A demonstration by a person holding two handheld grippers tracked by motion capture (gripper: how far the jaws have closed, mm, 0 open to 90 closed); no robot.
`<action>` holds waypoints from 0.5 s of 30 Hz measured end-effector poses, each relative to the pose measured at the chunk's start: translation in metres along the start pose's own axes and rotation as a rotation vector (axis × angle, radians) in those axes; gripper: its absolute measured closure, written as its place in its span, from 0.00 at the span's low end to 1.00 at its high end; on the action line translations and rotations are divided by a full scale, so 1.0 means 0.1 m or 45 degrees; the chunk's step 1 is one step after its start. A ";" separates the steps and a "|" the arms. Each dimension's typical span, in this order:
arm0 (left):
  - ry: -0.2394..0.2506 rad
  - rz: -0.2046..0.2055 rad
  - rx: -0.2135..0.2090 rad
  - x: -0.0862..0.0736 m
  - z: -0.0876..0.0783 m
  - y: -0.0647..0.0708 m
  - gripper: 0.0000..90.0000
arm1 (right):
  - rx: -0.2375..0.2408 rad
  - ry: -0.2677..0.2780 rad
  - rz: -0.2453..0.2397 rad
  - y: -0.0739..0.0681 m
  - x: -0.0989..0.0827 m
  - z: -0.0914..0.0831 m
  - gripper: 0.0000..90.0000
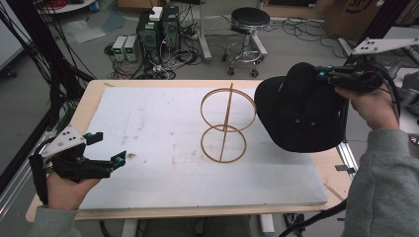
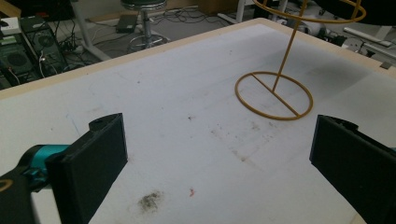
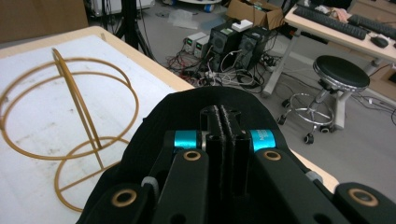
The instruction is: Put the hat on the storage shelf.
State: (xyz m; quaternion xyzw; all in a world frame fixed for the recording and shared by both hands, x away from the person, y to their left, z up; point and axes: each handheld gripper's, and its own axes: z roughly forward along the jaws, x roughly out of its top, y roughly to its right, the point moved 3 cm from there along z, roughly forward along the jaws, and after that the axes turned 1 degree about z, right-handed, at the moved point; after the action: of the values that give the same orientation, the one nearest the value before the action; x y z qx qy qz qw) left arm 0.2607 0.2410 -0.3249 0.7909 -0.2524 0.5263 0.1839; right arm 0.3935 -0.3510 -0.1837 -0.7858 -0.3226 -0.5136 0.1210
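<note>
A black brimmed hat (image 1: 301,111) hangs in the air over the table's right edge, pinched at its crown by my right gripper (image 1: 321,74), which is shut on the hat (image 3: 187,107). A gold wire stand (image 1: 226,121) with a ring base, an upright post and rings on top rests near the middle of the white board, just left of the hat. The stand's base (image 2: 273,95) and post show ahead of my left gripper (image 2: 219,158). My left gripper (image 1: 107,148) is open with nothing between its jaws, low over the board's front left part.
The white board (image 1: 163,148) covers a wooden table (image 1: 94,91). Behind the table stand computer towers (image 1: 158,29), cables and a black stool (image 1: 249,24). A smudge (image 2: 149,200) marks the board near my left gripper.
</note>
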 end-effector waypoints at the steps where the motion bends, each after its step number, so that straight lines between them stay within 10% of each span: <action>1: 0.001 0.000 -0.001 0.00 0.00 0.00 0.05 | -0.003 0.004 -0.009 0.00 0.03 -0.02 1.00; 15: 0.006 -0.005 0.005 0.00 -0.02 0.00 0.05 | 0.003 0.063 -0.029 -0.07 0.35 -0.40 1.00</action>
State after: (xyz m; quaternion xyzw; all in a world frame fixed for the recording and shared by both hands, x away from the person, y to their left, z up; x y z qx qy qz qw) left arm 0.2590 0.2418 -0.3245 0.7906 -0.2494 0.5282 0.1840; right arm 0.3692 -0.3532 -0.1364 -0.7690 -0.3290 -0.5340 0.1240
